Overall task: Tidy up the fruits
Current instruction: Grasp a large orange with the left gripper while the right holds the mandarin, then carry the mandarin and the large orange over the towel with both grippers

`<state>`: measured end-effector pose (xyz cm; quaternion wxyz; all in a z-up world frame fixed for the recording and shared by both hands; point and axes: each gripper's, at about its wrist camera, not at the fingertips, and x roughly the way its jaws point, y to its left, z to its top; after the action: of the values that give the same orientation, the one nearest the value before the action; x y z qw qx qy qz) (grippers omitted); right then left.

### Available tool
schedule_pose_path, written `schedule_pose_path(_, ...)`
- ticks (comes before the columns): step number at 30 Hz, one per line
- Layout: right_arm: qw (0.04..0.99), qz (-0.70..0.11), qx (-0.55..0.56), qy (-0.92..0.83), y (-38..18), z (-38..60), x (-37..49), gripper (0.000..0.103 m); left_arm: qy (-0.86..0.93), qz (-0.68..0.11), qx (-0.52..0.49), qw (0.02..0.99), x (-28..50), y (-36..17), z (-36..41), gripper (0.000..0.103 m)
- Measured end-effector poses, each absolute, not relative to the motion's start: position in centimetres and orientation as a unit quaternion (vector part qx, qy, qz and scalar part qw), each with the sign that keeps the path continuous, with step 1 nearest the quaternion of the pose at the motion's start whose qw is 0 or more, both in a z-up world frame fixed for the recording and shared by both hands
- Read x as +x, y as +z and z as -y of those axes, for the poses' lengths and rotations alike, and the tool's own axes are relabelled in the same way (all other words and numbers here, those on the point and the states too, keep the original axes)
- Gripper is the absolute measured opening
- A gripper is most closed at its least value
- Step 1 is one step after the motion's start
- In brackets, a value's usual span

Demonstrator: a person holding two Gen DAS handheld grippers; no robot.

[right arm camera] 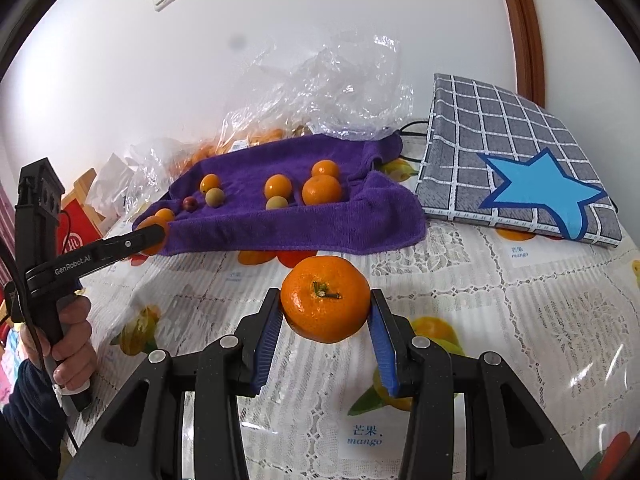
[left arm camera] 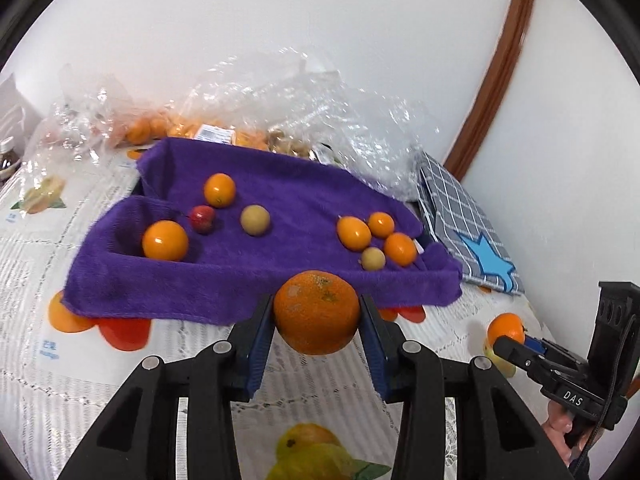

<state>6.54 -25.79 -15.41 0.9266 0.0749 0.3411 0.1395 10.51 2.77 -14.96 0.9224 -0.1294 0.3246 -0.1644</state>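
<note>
My left gripper (left arm camera: 317, 312) is shut on a mandarin (left arm camera: 316, 304) held above the table, just in front of the purple towel (left arm camera: 256, 272). My right gripper (right arm camera: 325, 312) is shut on another mandarin (right arm camera: 325, 300) with its stem up, also held before the towel (right arm camera: 304, 224). On the towel lie several small oranges, two yellowish round fruits (left arm camera: 255, 220) and one small red fruit (left arm camera: 202, 219). The right gripper with its mandarin shows at the right of the left wrist view (left arm camera: 505, 330). The left gripper shows at the left of the right wrist view (right arm camera: 154, 236).
Crumpled clear plastic bags (left arm camera: 304, 92) with more fruit lie behind the towel against the white wall. A grey checked cushion with a blue star (right arm camera: 520, 168) lies to the right. The table has a fruit-print lace cloth (right arm camera: 520, 320). A bottle (left arm camera: 8, 156) stands far left.
</note>
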Motion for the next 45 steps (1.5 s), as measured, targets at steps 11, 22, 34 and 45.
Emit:
schedule_pose_path(11,0.929,-0.326,0.051,0.165,-12.6,23.2,8.5,0.043,-0.128,-0.294,-0.142,0.937,9.8,-13.9,-4.7,0.040)
schedule_pose_path(22,0.929,-0.329,0.043,0.167,-11.2,22.7,11.2,0.043,-0.101,-0.288,-0.172,0.937,10.1,-13.9,-6.6,0.040)
schedule_pose_path(34,0.927,-0.335,0.044,0.163,-10.9,22.9,13.9,0.043,-0.086,-0.294,-0.195,0.932,10.9,-14.4,-8.2,0.040)
schedule_pose_path(45,0.927,-0.339,0.033,0.155,-10.2,23.6,16.7,0.043,-0.088,-0.321,-0.206,0.920,12.6,-13.6,-8.8,0.040)
